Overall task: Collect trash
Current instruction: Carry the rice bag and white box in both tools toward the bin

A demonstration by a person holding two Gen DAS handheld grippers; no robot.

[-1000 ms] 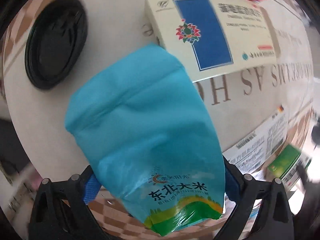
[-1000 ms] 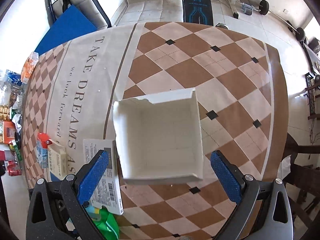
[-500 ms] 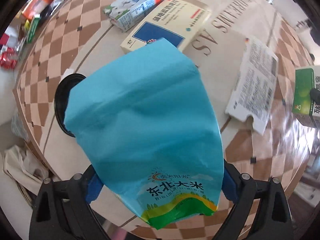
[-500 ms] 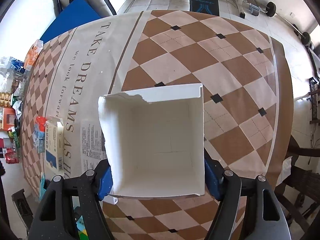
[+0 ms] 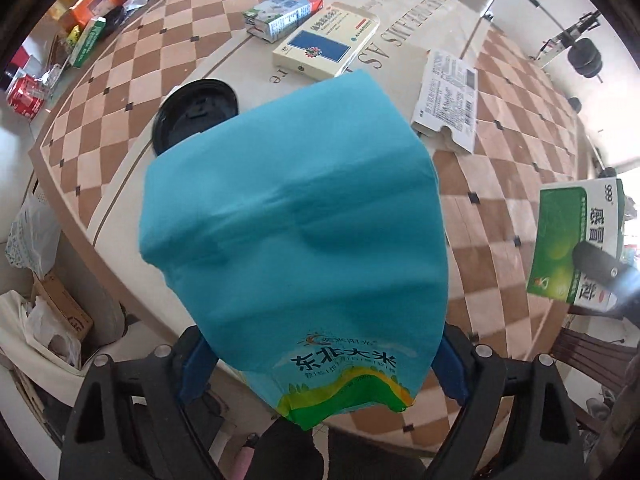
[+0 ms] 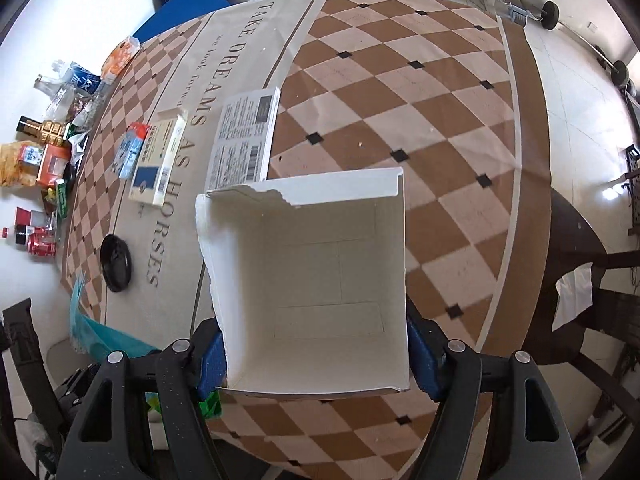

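Observation:
A blue rice bag [image 5: 296, 220] with a green and yellow bottom hangs above the checkered table [image 5: 500, 184]. My left gripper [image 5: 322, 364] grips its lower end, its jaws still closing on it. The bag hides much of the table's near edge. A white open box [image 6: 312, 272] with a torn rim is lifted off the table [image 6: 440, 128], with my right gripper [image 6: 316, 360] shut on its two sides. At the right edge of the left wrist view hangs a green printed box [image 5: 568, 224] with a dark gripper part across it.
On the table lie a black round lid [image 5: 196, 116], a cream and blue medicine box [image 5: 326, 46], a small carton [image 5: 284, 16] and a flattened printed carton [image 5: 448, 96]. Packets and cans [image 6: 36, 160] crowd the far left. Bags and cardboard [image 5: 44, 320] sit on the floor.
My right gripper closed on the white box and lifted it off the table. My left gripper rose with the blue bag, rolled, and drew back past the table's edge.

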